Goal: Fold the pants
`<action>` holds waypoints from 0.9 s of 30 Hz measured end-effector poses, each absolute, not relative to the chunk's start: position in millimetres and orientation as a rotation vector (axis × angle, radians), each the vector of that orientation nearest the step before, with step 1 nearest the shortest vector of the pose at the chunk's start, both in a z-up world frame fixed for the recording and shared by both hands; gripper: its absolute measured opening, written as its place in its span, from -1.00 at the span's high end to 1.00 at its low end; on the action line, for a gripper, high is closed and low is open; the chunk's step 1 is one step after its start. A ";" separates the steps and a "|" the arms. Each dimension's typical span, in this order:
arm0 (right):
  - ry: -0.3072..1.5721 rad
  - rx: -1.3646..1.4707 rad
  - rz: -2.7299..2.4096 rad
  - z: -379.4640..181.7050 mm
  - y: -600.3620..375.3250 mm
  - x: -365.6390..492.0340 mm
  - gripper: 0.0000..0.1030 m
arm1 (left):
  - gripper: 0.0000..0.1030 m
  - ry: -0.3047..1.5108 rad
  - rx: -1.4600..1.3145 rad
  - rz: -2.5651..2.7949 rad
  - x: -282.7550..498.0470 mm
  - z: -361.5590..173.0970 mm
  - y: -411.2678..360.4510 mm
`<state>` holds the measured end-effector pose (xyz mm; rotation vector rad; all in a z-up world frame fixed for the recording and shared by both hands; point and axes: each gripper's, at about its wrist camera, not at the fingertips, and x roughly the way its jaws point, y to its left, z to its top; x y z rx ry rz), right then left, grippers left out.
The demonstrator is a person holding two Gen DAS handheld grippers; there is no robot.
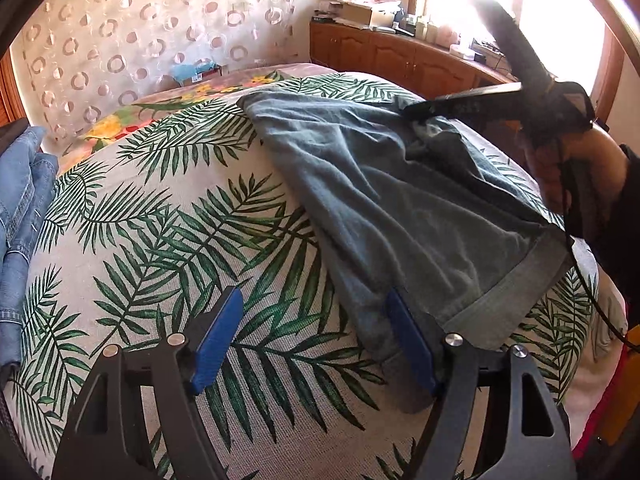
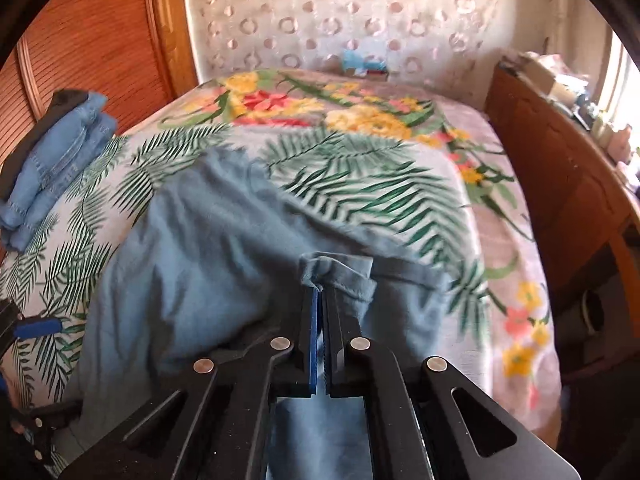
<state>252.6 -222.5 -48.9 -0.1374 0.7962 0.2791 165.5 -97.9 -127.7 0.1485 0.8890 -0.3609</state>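
teal pants (image 2: pixel 208 264) pinched by right hand-held gripper (image 2: pixel 320 292)

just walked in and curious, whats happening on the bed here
A person with a handheld gripper in each hand is folding a pair of grey-blue pants on the palm-leaf bedspread. The right gripper is shut on a bunched bit of the fabric and holds it up off the bed. The left gripper is open, low over the bedspread at the pants' near edge, one finger against the cloth. Folded jeans sit stacked at the bed's left side.
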 end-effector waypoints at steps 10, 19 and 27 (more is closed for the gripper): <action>0.799 -0.088 0.147 -52.4 -274.2 271.3 0.97 | -0.48 0.893 0.147 -0.362 166.8 -127.9 -97.2; 0.780 -0.006 0.191 -46.5 -279.6 238.8 0.70 | -0.48 0.895 0.145 -0.364 167.4 -127.7 -95.7; 0.783 0.006 0.304 -55.0 -275.5 183.6 0.50 | -0.48 0.895 0.144 -0.364 167.4 -128.0 -95.7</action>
